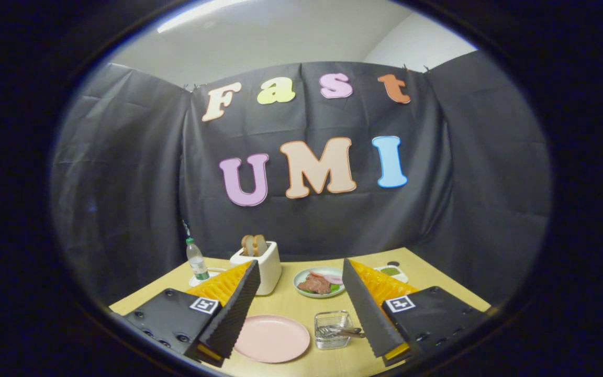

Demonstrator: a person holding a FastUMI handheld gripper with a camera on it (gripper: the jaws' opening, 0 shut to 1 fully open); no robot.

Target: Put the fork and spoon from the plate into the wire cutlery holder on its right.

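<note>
While the gripper [300, 272] hangs above the table [286, 303] with its fingers spread wide and holding nothing, the pink plate [271, 338] lies bare between them. Just right of it, the wire cutlery holder [332, 329] holds the fork and spoon [341, 331].

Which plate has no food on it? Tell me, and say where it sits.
The pink plate, bare, lies between the open claw's fingers, left of the wire cutlery holder. The pale plate beyond holds meat and vegetables.
</note>
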